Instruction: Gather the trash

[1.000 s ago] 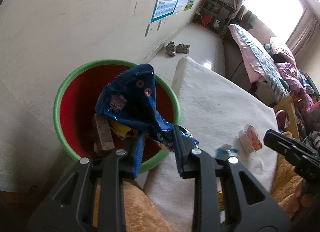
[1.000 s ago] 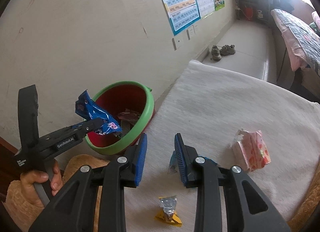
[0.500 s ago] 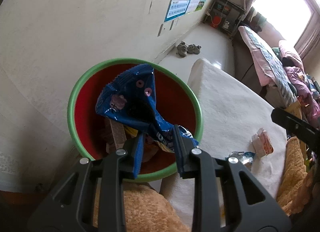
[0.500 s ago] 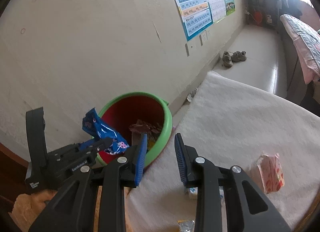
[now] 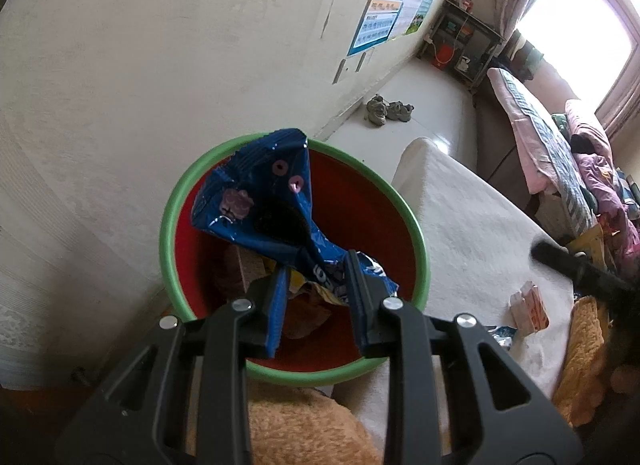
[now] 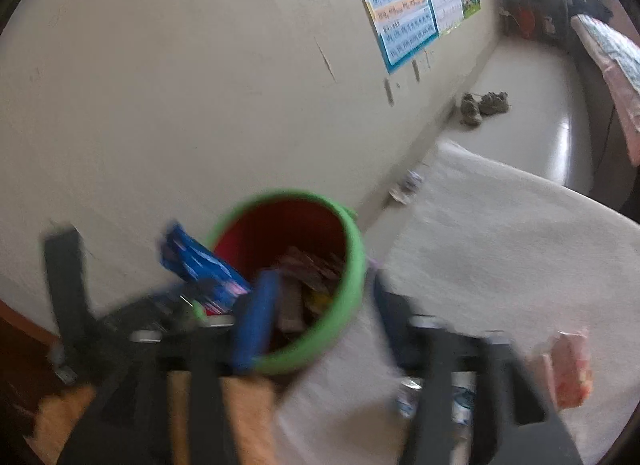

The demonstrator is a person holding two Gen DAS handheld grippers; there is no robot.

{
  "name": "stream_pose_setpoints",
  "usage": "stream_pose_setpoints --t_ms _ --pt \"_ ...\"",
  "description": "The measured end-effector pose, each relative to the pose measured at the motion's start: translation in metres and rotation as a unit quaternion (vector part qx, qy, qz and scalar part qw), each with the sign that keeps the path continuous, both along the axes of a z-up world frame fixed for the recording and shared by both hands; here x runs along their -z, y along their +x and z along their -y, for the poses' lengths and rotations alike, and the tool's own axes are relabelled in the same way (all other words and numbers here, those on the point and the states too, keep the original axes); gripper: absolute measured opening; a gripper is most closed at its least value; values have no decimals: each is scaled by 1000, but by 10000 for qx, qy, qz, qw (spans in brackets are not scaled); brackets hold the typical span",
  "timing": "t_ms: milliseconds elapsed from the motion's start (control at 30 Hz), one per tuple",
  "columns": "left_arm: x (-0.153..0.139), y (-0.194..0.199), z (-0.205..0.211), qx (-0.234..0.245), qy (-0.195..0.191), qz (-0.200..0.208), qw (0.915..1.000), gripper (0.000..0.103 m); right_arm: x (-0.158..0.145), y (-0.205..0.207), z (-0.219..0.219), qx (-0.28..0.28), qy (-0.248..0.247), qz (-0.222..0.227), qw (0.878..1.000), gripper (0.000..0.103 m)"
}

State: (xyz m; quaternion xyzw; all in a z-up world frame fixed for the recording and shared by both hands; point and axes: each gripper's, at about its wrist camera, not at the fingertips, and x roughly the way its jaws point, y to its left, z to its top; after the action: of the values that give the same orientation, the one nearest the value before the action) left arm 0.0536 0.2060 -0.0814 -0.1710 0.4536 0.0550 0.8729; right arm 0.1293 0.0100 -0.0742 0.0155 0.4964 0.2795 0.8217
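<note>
Over the green-rimmed red plastic bin (image 5: 416, 249), my left gripper (image 5: 316, 285) pinches a crumpled blue foil snack wrapper (image 5: 264, 201) — it hangs above the trash inside. My right gripper (image 6: 320, 305) — jaws just spread, nothing between them — hovers beside the bin.

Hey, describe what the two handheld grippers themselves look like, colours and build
Both are matte black plastic. The left gripper has two angular, cut-out arms with round silver bolt heads and ribbed blue pads on the fingers. The right gripper looks alike but is motion-blurred: black frame, blue pads. No cables or sleeves visible.
</note>
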Motion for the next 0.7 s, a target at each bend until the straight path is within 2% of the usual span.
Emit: stream_pose_setpoints --t_ms 33,100,167,300,333,400,433,567,700 --pt "1 -1 -2 -19 -4 -8 10000 26 10 -3 4 -1 -276 -76 9996 69" --pt "5 -1 -5 -58 -51 -47 10000 26 29 -15 17 31 -673 -239 9974 75" --pt "8 0 -6 -79 -108 -82 9999 26 46 -26 30 60 -867 -377 9955 84" --pt "13 1 -2 -34 -184 -126 9997 26 71 -35 39 5 -1172 -628 9911 85" --pt "14 2 -1 -12 -200 -133 9997 26 75 -36 40 -12 -1196 -656 9907 81" --pt "14 2 1 12 -208 -132 9997 26 81 -36 41 -36 -1247 -710 9896 57" --pt "14 1 1 11 -208 -130 9997 26 84 -36 41 -41 -1287 -755 9888 39" --pt "13 -1 1 -26 -185 -130 9997 26 77 -34 48 12 -976 -774 9922 24" --pt "15 -1 -3 -107 -174 -139 9997 26 50 -29 46 153 -364 -659 9970 23"
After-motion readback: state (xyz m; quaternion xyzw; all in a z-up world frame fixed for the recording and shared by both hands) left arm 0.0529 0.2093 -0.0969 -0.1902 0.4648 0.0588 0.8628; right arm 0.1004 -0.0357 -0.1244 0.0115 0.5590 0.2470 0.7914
